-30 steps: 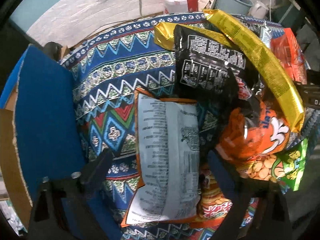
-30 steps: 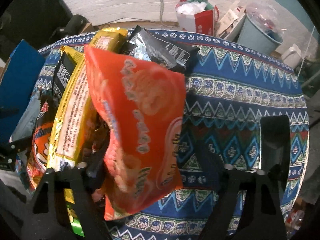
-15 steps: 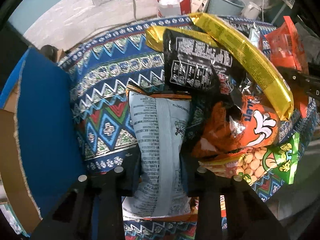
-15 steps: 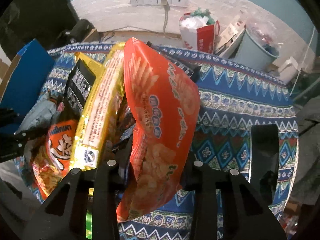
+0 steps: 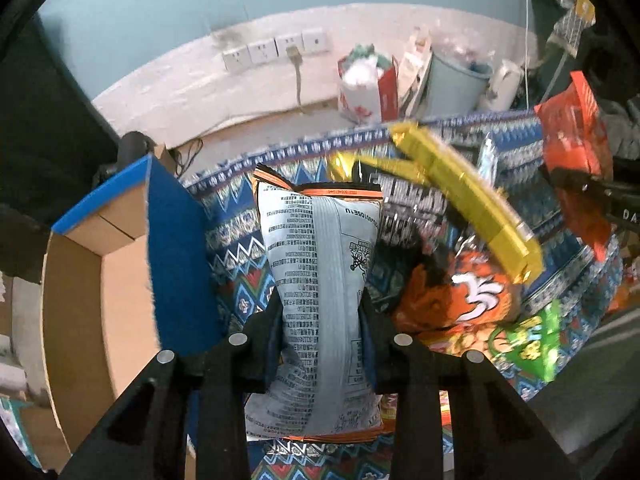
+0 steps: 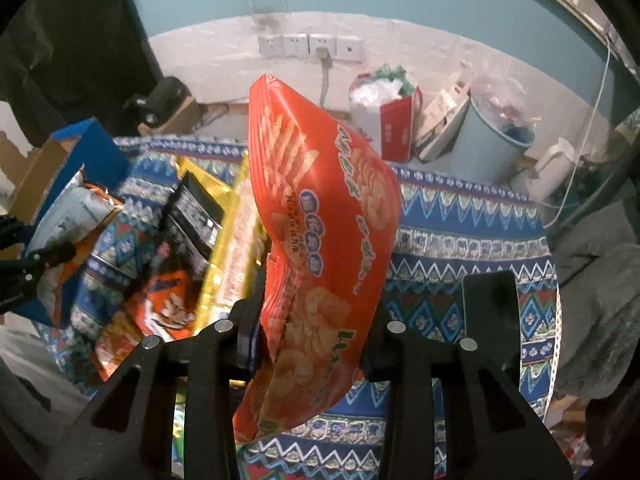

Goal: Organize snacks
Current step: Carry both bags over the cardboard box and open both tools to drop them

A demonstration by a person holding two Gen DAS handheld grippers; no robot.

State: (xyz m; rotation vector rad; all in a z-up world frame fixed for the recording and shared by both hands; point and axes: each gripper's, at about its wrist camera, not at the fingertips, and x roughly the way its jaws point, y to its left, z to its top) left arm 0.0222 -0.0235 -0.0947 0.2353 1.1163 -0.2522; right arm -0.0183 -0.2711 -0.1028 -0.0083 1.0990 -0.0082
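Big round table under a blue zigzag-patterned cloth (image 5: 236,264), heaped on 1 side with loose snack bags. Open cardboard box with blue outer walls (image 5: 176,248) parked at the table's left edge, right beside the left gripper (image 5: 320,312) and well apart from the right gripper (image 6: 312,320), so probably the drop spot, just guessing though. Long yellow foil packet (image 5: 468,200) lying slantwise over a black printed bag (image 5: 404,204) and an orange cartoon bag (image 5: 460,292) in the pile, plus a green bag (image 5: 532,348) at the near edge. Puffy red-orange chip bag (image 6: 320,220) pinched low down between the right gripper's 2 fingers, long axis running up and away from the claw, tilted a bit, clear of the cloth. Same deal on the left: silver-grey bag with orange trim (image 5: 320,272), print side up, squeezed at its waist between pressed-in fingers, long axis straight ahead along the claw, top end pointing at the wall. Box opening just left of that bag, so only a short sideways swing needed there, likely a longer carry across the pile for the red one.
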